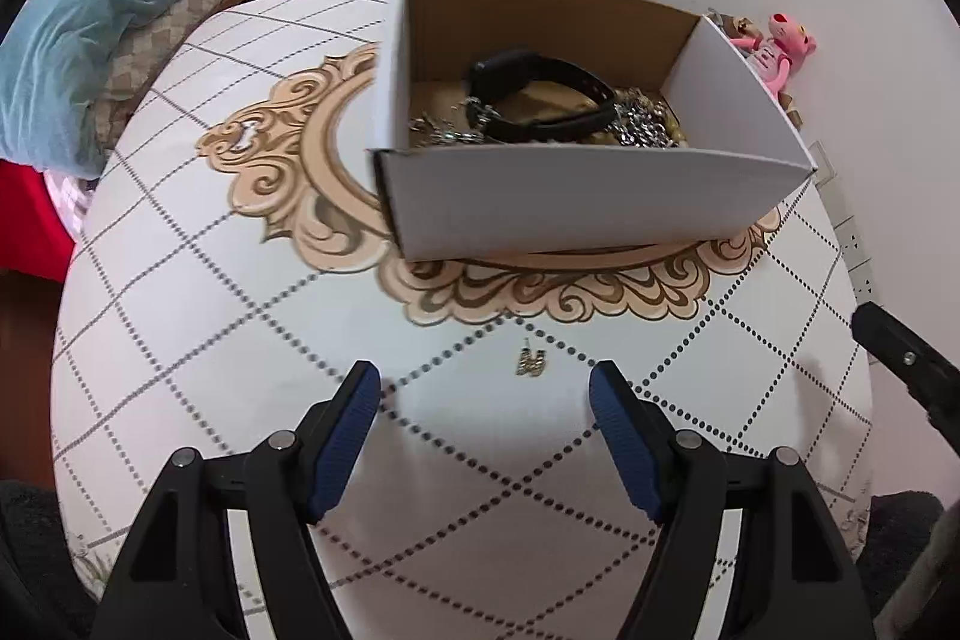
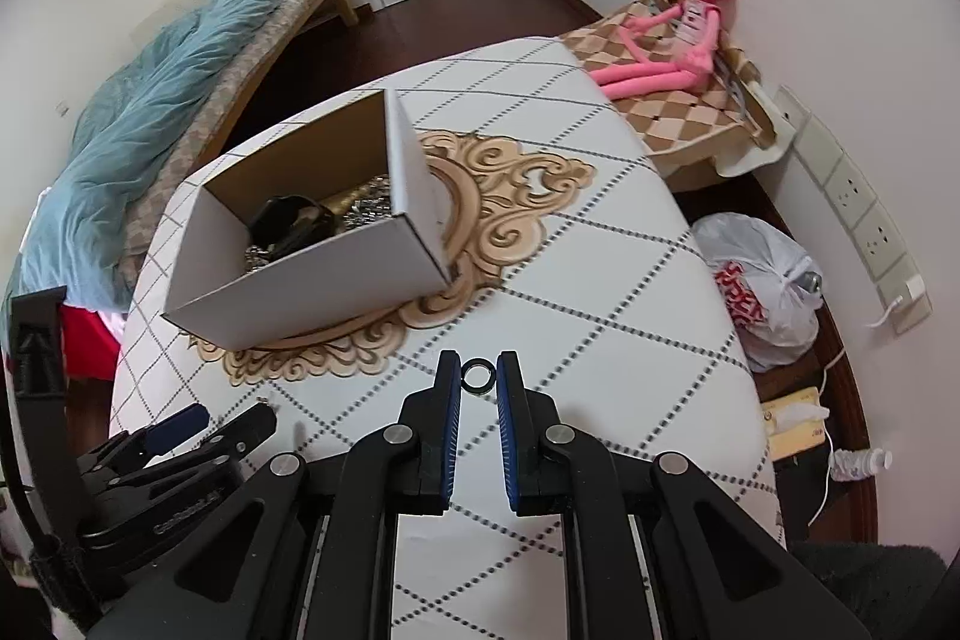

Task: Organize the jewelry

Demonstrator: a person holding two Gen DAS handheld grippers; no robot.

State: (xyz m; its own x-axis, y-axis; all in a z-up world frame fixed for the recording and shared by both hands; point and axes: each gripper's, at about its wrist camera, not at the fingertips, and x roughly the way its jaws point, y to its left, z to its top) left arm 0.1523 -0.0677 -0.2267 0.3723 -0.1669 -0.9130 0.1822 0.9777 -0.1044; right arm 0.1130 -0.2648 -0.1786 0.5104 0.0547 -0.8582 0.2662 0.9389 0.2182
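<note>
Left wrist view: the left gripper (image 1: 485, 391) hangs over the table (image 1: 180, 316) with its blue pads spread wide, nothing between them. A little gold earring (image 1: 531, 361) lies on the tabletop just past the fingertips, sitting between them and the box (image 1: 576, 202). Box is open on top, with a black strap (image 1: 540, 100) and a pile of silver chain (image 1: 648, 130) inside.

Right wrist view: the right gripper (image 2: 479, 373) has its pads pulled in close on a small dark ring (image 2: 478, 375), which is pinched right at the tips above the table. The box sits up and left of it, well apart. Left gripper shows at the lower left edge.
</note>
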